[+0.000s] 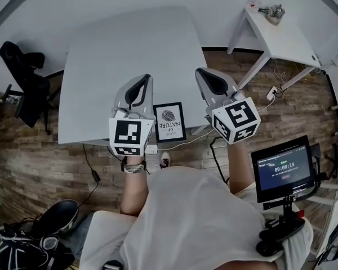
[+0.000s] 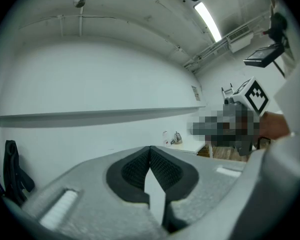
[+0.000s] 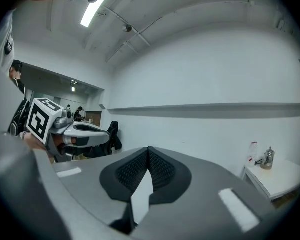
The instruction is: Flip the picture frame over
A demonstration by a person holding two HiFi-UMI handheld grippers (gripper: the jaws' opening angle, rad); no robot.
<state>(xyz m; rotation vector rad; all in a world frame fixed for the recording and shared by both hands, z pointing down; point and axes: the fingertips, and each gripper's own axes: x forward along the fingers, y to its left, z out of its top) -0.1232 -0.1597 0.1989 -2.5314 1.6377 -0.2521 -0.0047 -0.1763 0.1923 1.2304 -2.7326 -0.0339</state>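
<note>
The picture frame (image 1: 169,122) lies flat and face up near the front edge of the white table (image 1: 112,49); it has a black border and a white print with a dark graphic. My left gripper (image 1: 142,82) is held up just left of the frame, shut with nothing in it. My right gripper (image 1: 205,75) is held up just right of the frame, also shut and empty. In the left gripper view the jaws (image 2: 150,149) meet against a bare wall. The right gripper view shows its jaws (image 3: 149,150) closed, with the left gripper (image 3: 85,130) off to the side. Neither touches the frame.
A black chair (image 1: 22,83) stands left of the table. A second white table (image 1: 287,38) at the back right carries small items (image 1: 275,11). A monitor on a stand (image 1: 284,167) is at my right. Cables (image 1: 90,170) and dark bags (image 1: 34,235) lie on the wood floor.
</note>
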